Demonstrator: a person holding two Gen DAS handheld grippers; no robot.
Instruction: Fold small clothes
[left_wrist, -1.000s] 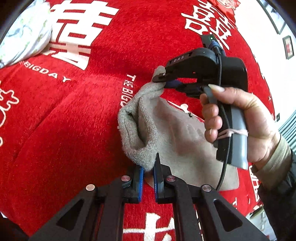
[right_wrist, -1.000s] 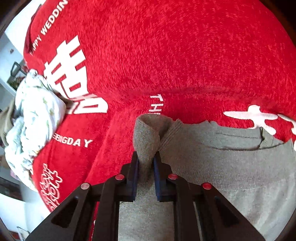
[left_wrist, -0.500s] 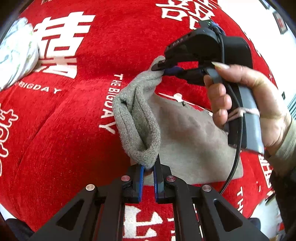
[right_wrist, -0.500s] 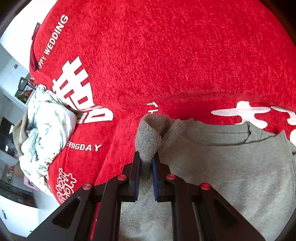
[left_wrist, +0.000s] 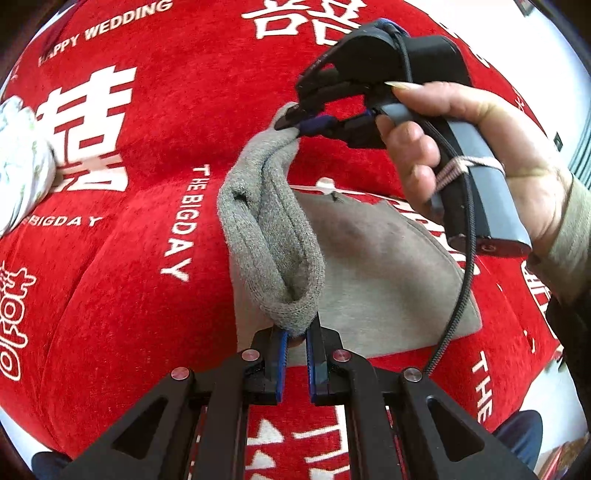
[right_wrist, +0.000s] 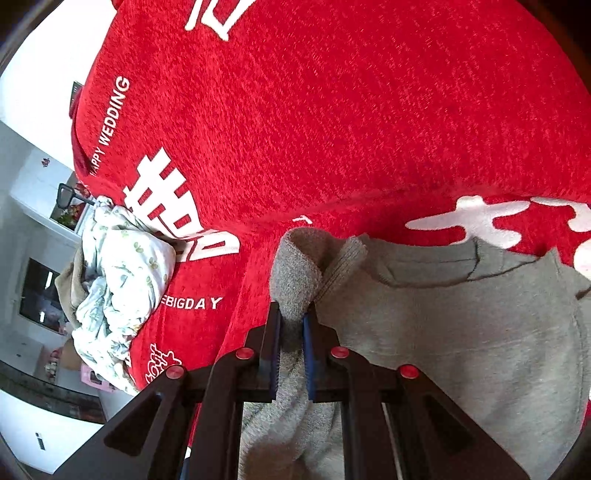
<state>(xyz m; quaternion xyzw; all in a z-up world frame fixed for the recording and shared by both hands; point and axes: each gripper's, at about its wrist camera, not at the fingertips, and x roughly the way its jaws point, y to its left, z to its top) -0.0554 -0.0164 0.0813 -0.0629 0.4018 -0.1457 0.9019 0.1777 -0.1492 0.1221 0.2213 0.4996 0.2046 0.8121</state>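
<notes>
The small grey knitted garment (left_wrist: 376, 258) lies on the red printed plush cover (left_wrist: 122, 288), one edge lifted. My left gripper (left_wrist: 295, 332) fingers are clamped on it; beyond, my right gripper (right_wrist: 291, 321) likewise. I should carry both corners across level, keeping the edge taut.

Patterned cloth bundle (left_wrist: 18, 166) cut off at edge.
</notes>
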